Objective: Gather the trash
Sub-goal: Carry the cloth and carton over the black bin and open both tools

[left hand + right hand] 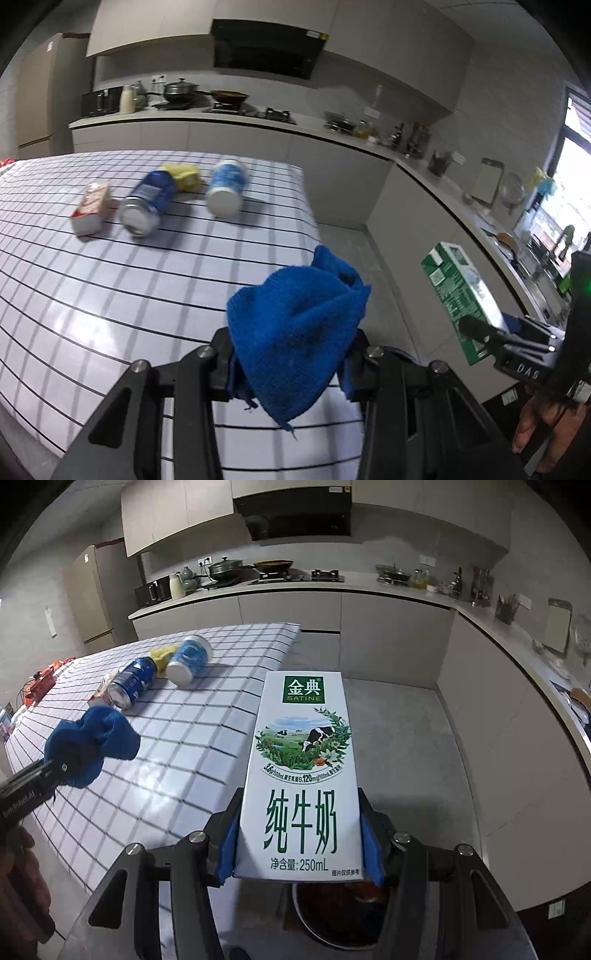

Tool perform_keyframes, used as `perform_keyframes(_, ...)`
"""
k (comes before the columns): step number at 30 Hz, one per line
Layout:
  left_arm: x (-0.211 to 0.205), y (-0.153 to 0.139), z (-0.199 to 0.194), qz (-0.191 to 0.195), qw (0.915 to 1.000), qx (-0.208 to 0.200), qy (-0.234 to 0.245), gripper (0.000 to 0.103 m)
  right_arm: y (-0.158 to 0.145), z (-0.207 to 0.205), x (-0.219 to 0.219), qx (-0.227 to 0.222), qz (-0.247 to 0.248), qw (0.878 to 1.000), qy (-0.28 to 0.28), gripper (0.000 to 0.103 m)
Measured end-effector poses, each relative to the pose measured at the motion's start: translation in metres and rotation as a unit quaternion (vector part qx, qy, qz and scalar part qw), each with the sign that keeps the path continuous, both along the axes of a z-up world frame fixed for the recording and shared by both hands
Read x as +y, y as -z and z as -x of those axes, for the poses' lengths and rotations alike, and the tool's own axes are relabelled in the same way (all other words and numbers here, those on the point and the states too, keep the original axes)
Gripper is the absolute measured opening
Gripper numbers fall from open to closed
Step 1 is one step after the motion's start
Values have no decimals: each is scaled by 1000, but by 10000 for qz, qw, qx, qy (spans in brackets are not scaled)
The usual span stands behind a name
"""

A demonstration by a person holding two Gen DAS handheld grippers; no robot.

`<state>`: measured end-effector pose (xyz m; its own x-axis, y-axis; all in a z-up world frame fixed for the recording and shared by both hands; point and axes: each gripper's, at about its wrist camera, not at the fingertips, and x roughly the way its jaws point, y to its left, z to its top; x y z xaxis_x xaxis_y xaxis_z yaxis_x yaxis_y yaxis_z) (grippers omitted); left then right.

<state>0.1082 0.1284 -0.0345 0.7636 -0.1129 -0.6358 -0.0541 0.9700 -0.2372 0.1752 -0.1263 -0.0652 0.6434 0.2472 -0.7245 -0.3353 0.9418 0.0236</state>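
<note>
Clamped in the left gripper (291, 354), a blue cloth (295, 332) hangs over the checked table (110, 302). Farther back lie 1 small carton (91, 210), 1 blue can (147, 203), a yellow wrapper (184, 175) and 1 white cup (226, 188). Rightward, the right gripper (301, 840) grips a milk carton (303, 775) above a bin (332, 915).

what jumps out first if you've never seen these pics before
The white milk carton fills the right wrist view, clamped upright in the right gripper above a dark bin. The left gripper grips a bright blue cloth over the checked table's edge, where a blue can and a cup lie tipped over.
</note>
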Motion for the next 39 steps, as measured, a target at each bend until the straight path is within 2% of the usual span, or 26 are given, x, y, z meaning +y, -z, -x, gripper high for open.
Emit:
perform_keyframes(13,-90,13,-7,6,9981,197,580,41,18,26,-86,182,67,9998,76,57)
perform_keyframes(29,-157,32,-12,-40,9957,425,824,41,30,30,-137,322,108,9994,-27,57)
perform_keyframes(39,-176,79,-14,-7,9919,1022,757,41,80,23,-150,762,352,9951,-516,57)
